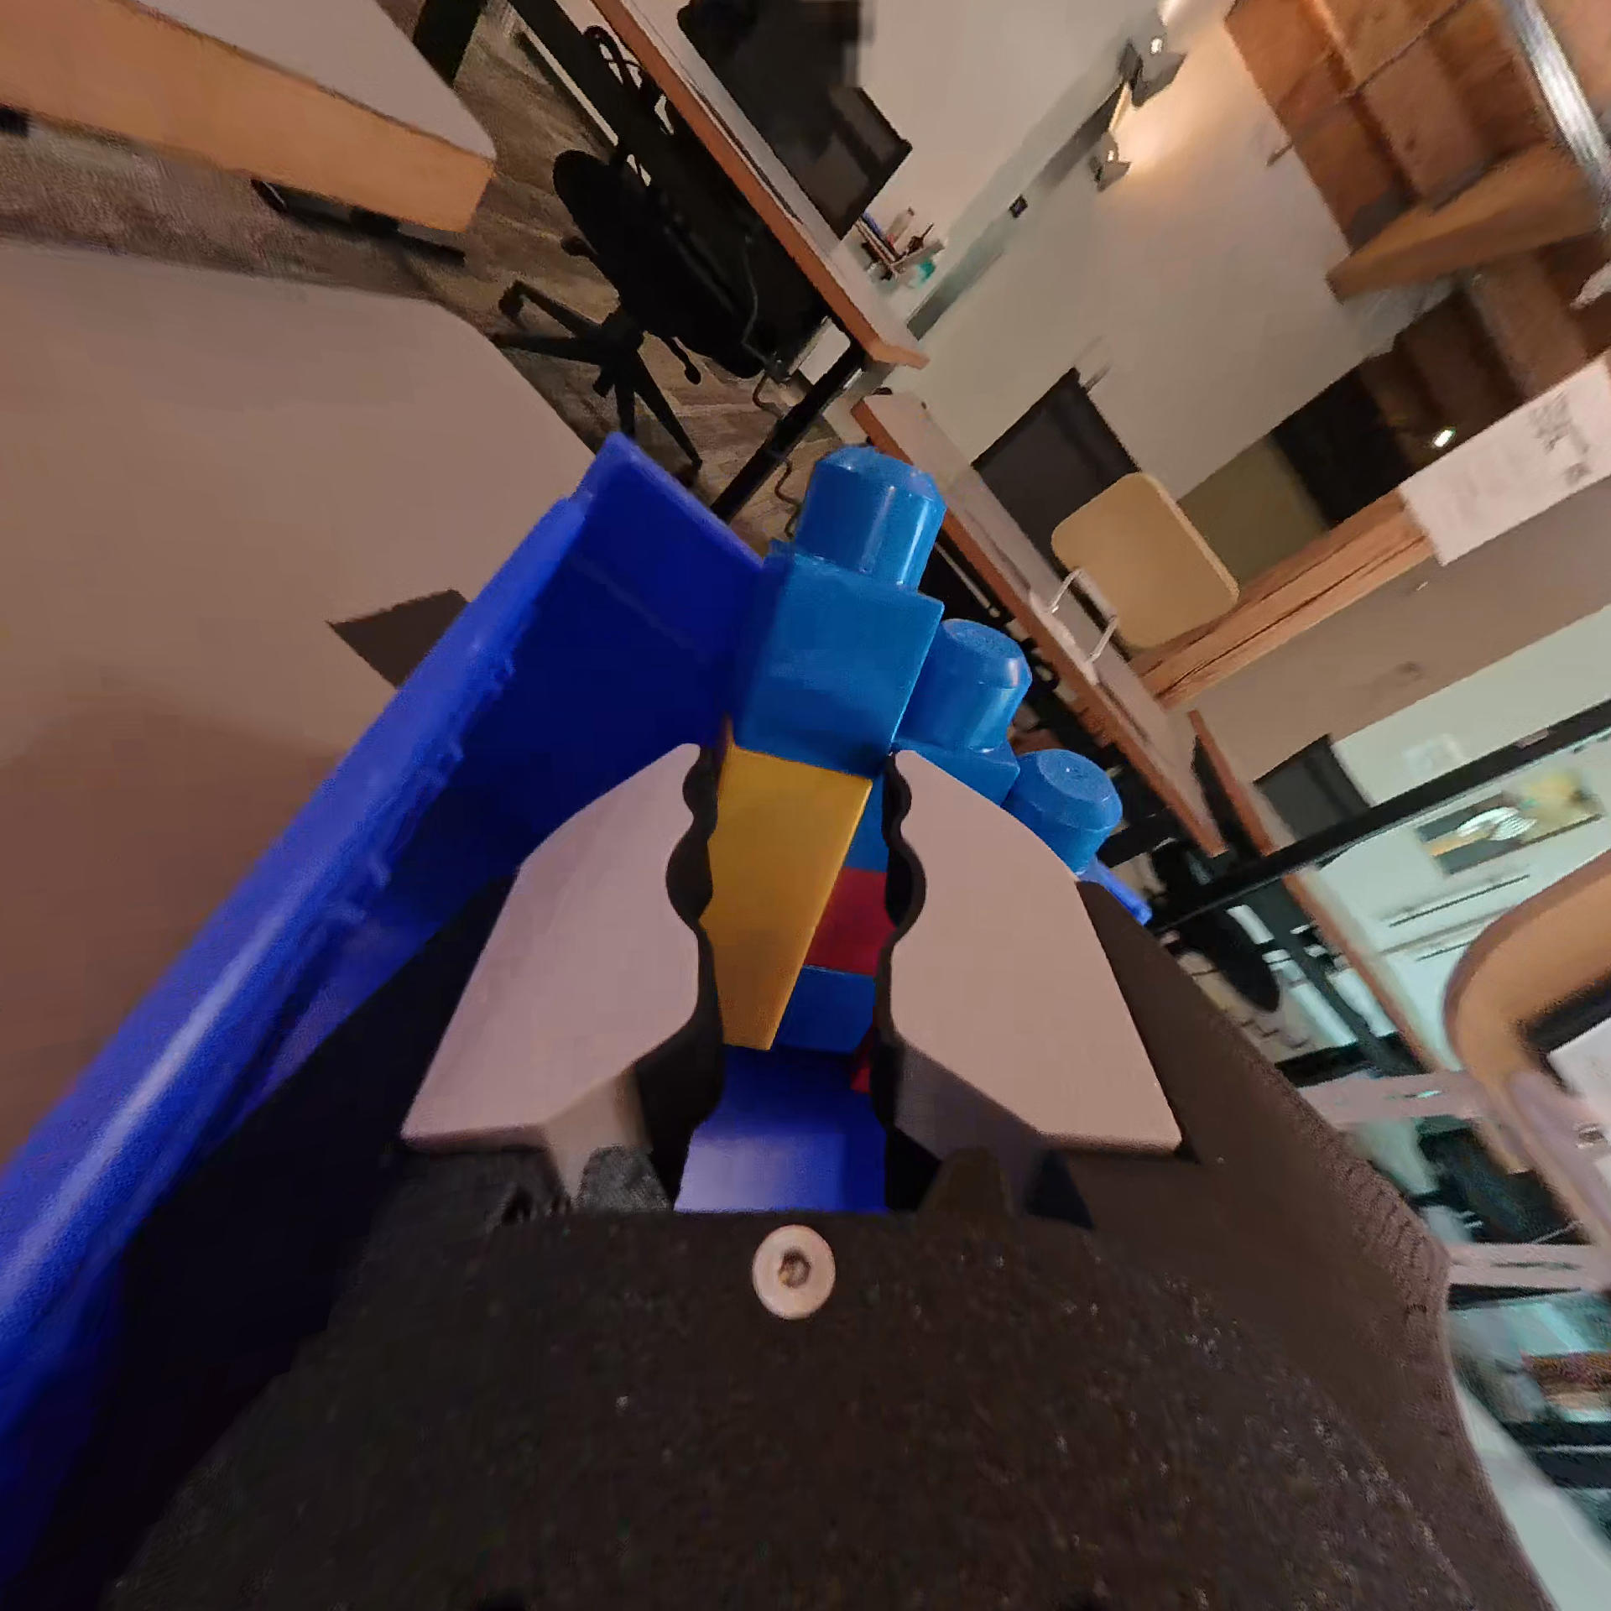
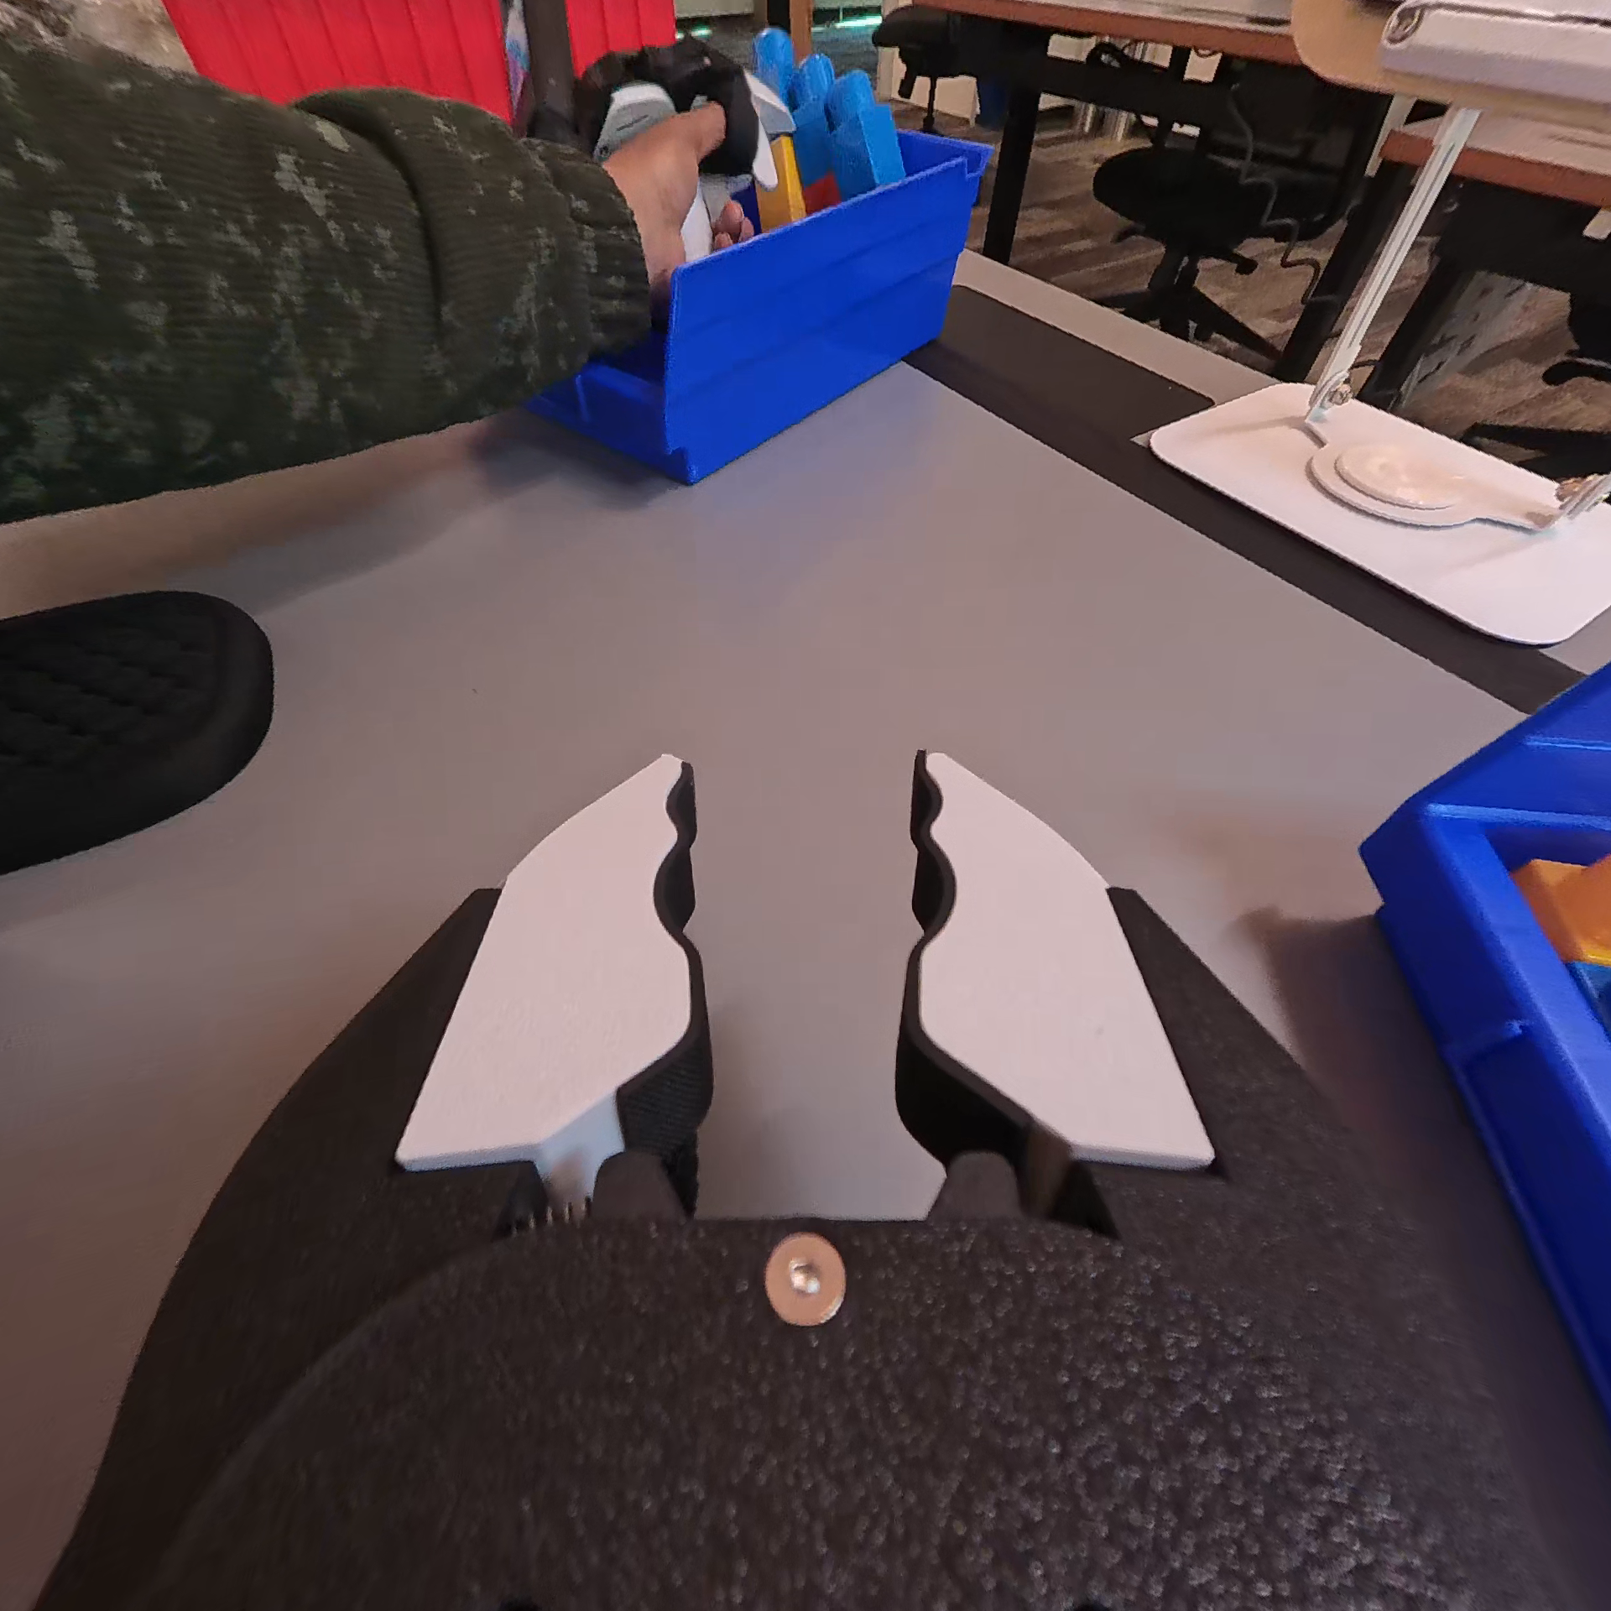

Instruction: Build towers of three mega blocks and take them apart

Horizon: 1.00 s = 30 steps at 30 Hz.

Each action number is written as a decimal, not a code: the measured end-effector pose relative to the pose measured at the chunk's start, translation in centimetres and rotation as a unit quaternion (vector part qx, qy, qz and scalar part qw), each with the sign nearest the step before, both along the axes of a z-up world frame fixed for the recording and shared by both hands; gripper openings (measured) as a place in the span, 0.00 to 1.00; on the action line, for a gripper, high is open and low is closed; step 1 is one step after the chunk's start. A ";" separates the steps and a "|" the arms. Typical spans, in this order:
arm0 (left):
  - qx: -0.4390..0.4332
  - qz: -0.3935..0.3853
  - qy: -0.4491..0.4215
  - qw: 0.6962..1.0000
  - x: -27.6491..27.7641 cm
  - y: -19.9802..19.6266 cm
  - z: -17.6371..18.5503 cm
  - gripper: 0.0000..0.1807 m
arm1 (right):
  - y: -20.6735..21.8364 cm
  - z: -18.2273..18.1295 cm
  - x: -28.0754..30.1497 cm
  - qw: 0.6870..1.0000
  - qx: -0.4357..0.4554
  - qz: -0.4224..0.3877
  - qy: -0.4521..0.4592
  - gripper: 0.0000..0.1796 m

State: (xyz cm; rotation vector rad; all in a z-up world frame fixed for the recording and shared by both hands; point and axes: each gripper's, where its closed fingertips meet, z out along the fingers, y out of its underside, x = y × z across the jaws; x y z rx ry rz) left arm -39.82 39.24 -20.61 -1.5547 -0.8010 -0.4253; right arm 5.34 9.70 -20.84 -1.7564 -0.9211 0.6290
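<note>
Mega blocks (image 1: 789, 880): yellow, red, blue, in far blue bin (image 2: 811, 322) | left gripper (image 1: 798, 872) clamped on yellow block (image 1: 776, 880) | right gripper (image 2: 802, 854) spread, empty, above grey table (image 2: 785, 610) | advice: lift straight, clear the bin wall, avoid dragging neighbouring blocks.

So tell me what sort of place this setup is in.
Most likely an open office or lab workspace: rows of desks with black swivel chairs, a dark monitor, and a grey worktable holding blue bins.
</note>
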 end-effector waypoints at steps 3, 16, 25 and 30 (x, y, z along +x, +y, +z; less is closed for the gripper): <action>-0.040 -0.019 0.116 0.992 0.4 0.3 0.6 0.20 | -0.1 -0.3 -0.2 1.000 -0.004 0.005 -0.005 0.27; -0.233 -0.134 0.217 0.939 1.6 0.6 -5.1 0.31 | -0.7 -0.6 -0.8 1.000 0.004 0.019 -0.024 0.27; -0.176 -0.110 0.256 0.944 2.0 -1.1 -0.7 0.21 | -0.5 -0.3 -0.6 1.000 0.012 0.014 -0.018 0.26; -0.075 -0.108 0.374 0.918 4.5 -3.7 5.3 0.21 | -0.7 -0.2 -0.8 1.000 0.019 0.013 -0.018 0.25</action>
